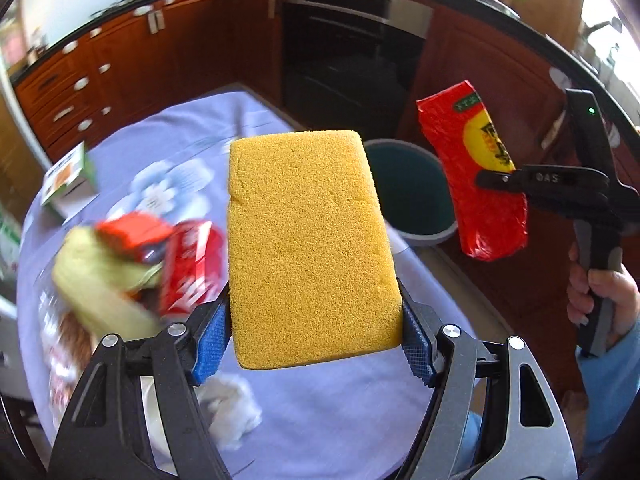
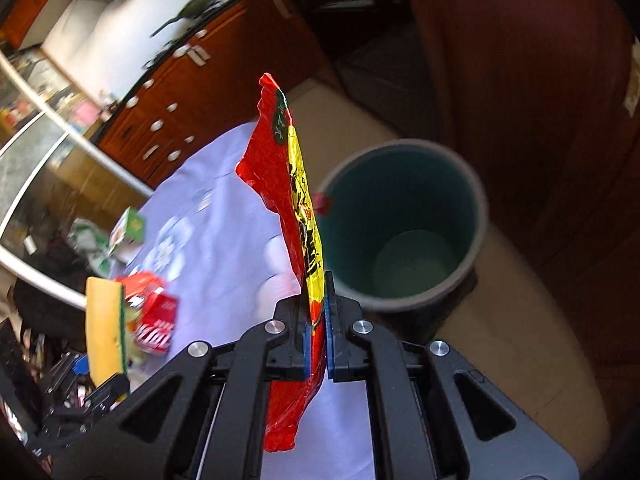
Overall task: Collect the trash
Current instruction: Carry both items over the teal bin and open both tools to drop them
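My left gripper [image 1: 316, 344] clamps the yellow sponge [image 1: 308, 240] by its near end, lifted above the tablecloth [image 1: 340, 420]. My right gripper [image 2: 318, 344] pinches a red-and-yellow snack wrapper [image 2: 292, 184] edge-on — held off the table's right edge, short of the teal bin [image 2: 404, 224], presumably for dropping. More wrappers [image 1: 180, 260] lie near the left edge.

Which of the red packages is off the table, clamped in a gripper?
The red-and-yellow wrapper, pinched in the right gripper near the bin. The other red packets lie on the tablecloth.
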`<state>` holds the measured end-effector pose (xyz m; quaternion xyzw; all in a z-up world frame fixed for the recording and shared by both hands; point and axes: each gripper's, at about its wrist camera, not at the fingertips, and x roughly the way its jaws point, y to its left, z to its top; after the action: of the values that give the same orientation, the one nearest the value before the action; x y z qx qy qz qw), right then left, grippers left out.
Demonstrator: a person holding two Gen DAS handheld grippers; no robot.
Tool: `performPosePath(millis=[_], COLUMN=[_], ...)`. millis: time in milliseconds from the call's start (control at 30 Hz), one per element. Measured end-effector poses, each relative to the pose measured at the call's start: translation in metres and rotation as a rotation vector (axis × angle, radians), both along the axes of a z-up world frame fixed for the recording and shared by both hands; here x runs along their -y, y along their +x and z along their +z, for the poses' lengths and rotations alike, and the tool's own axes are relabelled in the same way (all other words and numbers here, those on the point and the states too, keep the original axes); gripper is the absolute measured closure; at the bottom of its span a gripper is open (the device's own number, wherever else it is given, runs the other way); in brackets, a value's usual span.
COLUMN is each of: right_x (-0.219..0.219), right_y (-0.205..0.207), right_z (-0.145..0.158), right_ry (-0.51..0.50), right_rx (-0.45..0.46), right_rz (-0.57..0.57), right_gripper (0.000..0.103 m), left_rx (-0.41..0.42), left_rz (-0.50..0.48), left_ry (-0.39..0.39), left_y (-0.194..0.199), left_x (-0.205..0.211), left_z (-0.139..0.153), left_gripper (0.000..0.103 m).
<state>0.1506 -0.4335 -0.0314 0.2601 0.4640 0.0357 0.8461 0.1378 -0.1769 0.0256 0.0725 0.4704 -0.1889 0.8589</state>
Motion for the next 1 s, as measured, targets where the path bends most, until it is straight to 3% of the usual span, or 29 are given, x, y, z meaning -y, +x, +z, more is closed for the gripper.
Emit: performPosePath(millis=[367,433,467,500,667,1000], right_x=[0.062,0.067,0.07,0.072,0.084,0.107], right_y=[0.067,0.075,0.077,0.078,0.081,0.071], right_z=[-0.065,-0.074,-0.077,-0.079,-0.082,-0.08], right_ry=[-0.002,0.003,0.012,0.015,0.008,0.013], right_rx=[-0.128,-0.147,-0.152,-0.15,-0.136,-0.153], right_rz=[-0.099,-0.099,-0.101,-0.108,-0.135,-0.232], right_gripper=[0.093,0.079,0.053,0.04,0.029,0.02], left_rx=[-0.094,-0.11,-0.115,-0.121,-0.146,-0.177], left_rz=[-0.124,-0.132,-0.136,-0.142,-0.169,-0.186], left_ry=[0.047,0.056,0.059,0.065,0.091,0.166], left_y=[0.088,0.103,0.107,0.112,0.123,0.142], left_x=[0.1,0.113,0.117,0.122,0.143,0.17], left_z=[-0.033,-0.042,-0.045,-0.05,-0.066,-0.094], left_gripper=[0.029,0.029,0.029,0.029,0.029,0.026])
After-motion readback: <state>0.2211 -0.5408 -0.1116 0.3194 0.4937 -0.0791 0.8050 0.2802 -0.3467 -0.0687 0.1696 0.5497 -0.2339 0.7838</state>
